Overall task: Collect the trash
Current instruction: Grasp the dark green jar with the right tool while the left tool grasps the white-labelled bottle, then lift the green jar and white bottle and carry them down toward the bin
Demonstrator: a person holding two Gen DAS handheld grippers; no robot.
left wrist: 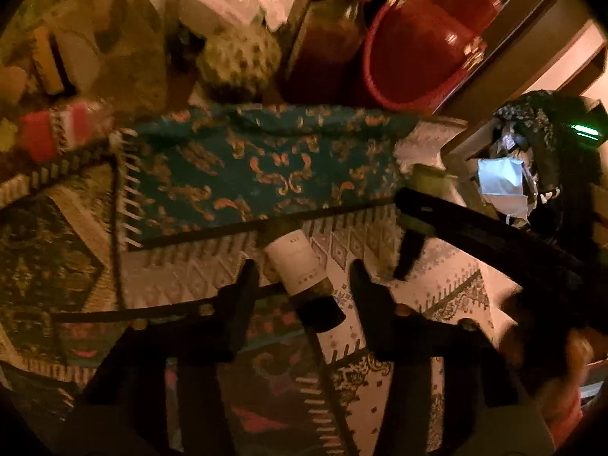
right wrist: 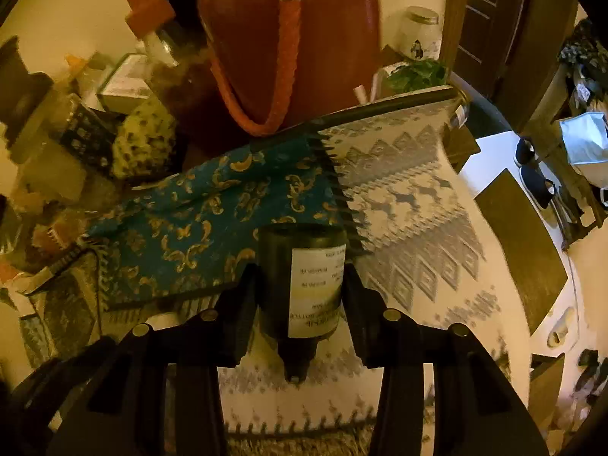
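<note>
While the left wrist view looks steeply down, a dark glass bottle [left wrist: 304, 277] with a pale label lies on its side on the patterned cloth [left wrist: 425, 296] of the table. Bottle sits between the fingers of the left hand-held gripper [left wrist: 304, 285]; jaws part-way apart, gaps visible on both sides, no contact. Long axis runs roughly along the fingers, slightly slanted. The right hand-held gripper [left wrist: 408, 254] reaches in from the right, beside the bottle's far end. Bin bag with a crumpled mask [left wrist: 501, 186] well off to the right.

Right wrist view: same bottle [right wrist: 304, 288], base pointing away, neck toward the camera, lying on the grey-and-white cloth [right wrist: 410, 228] at the edge of a teal runner [right wrist: 197, 212]. Right hand-held gripper [right wrist: 300, 292] straddles the body; pads look to be touching or nearly touching the glass, cannot tell if clamped. Judgement: right is nearer a grip.
</note>
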